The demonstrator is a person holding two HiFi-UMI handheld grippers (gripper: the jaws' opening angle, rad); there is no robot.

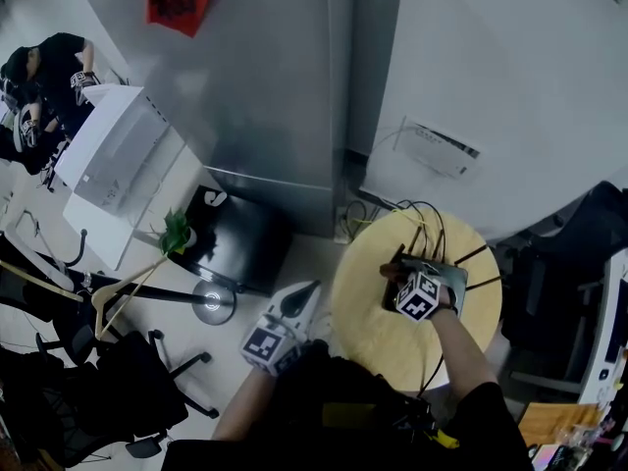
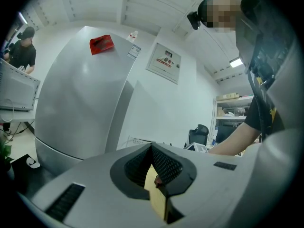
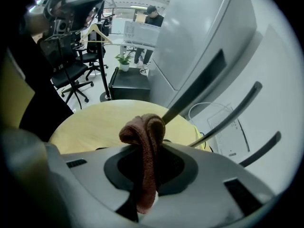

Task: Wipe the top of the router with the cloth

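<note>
A black router [image 1: 392, 294] with thin antennas [image 1: 472, 255] lies on the round wooden table [image 1: 373, 332]. My right gripper [image 1: 399, 274] hovers over the router, shut on a reddish-brown cloth [image 3: 145, 148] that droops folded from its jaws. In the right gripper view [image 3: 148, 141] the antennas [image 3: 194, 90] stick out past the jaws, and the router body is hidden beneath them. My left gripper [image 1: 310, 289] is held off the table's left edge, away from the router. In its own view the left gripper [image 2: 152, 148] is shut, holds nothing, and points at a wall.
A tall grey cabinet [image 1: 265, 96] stands behind the table, with a black box [image 1: 240, 234] and a small plant [image 1: 177, 232] on the floor beside it. Cables [image 1: 378, 209] run behind the table. Office chairs [image 1: 98, 381] stand at the left, and a person [image 1: 49, 67] sits far left.
</note>
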